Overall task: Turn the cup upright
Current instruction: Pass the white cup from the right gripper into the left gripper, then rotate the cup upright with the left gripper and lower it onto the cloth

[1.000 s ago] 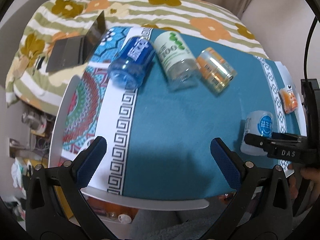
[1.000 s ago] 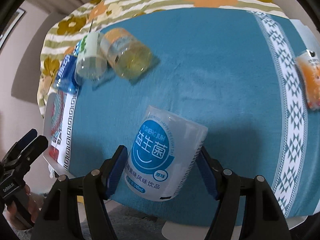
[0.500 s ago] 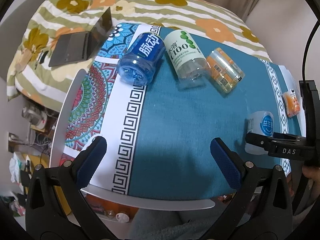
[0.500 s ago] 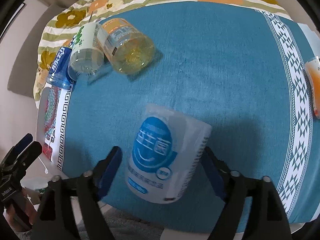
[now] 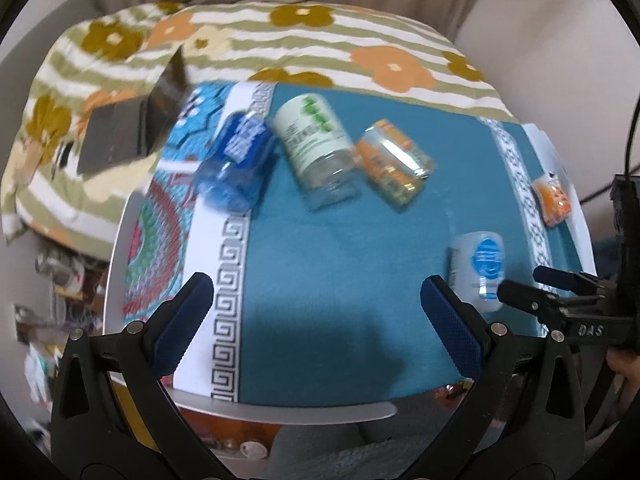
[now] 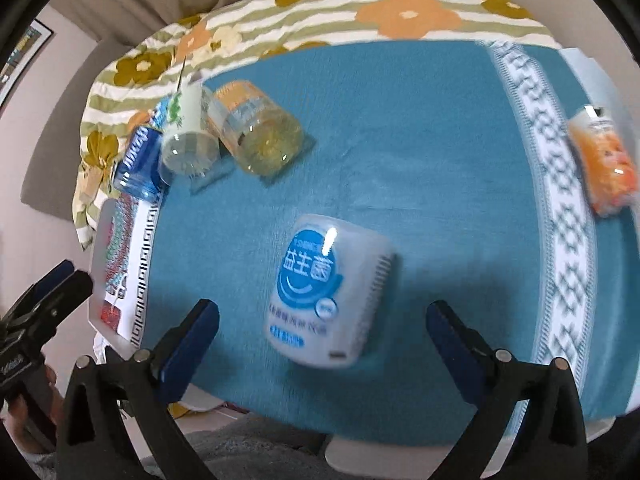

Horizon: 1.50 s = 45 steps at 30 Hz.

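right gripper [image 6: 322,320]: wide, holds nothing | left gripper [image 5: 316,300]: wide, idle | white cup [image 6: 330,288]: stands on the blue cloth [image 6: 420,152] at 12 o'clock of the right fingers, near the table edge | risk: a finger clips it, tipping it over or off the edge

**White cup on the teal cloth**

Your cup [image 6: 328,292] [image 5: 478,270] is a translucent white plastic container with a round blue label bearing white characters. It stands on the teal tablecloth [image 6: 400,140] near the front edge. It looks upright, with the printing right way up, though motion blur hides whether its top is open.
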Each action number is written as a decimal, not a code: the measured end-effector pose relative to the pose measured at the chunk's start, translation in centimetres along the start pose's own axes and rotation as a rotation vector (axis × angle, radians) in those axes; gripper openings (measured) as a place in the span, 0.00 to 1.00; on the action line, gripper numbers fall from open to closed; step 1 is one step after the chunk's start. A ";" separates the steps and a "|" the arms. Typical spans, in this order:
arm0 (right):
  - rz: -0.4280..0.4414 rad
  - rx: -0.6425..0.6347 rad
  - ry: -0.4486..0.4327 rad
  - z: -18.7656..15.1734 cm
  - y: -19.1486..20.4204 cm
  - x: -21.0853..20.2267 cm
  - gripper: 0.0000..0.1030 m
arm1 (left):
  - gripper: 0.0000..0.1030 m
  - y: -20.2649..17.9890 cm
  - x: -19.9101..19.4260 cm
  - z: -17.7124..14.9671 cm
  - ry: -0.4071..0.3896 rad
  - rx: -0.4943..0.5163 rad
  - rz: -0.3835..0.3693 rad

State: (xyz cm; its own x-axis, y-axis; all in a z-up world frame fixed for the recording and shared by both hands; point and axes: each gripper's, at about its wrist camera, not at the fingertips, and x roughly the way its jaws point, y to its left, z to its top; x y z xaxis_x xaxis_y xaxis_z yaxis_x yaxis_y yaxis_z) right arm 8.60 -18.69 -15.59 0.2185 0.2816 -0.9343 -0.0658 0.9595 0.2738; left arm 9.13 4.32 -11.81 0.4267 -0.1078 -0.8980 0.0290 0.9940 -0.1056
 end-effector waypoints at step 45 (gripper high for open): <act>-0.095 -0.172 0.003 0.5 -15.5 -1.4 1.00 | 0.60 -17.5 15.1 3.6 0.589 0.117 0.029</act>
State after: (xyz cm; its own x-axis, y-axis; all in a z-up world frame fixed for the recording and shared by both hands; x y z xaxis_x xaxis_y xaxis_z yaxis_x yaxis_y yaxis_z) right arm 9.82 -33.92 -18.44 0.2287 0.1900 -0.9548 -0.2106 0.9672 0.1420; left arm 18.28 -14.64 -21.96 -0.1430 -0.0402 -0.9889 0.1384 0.9885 -0.0602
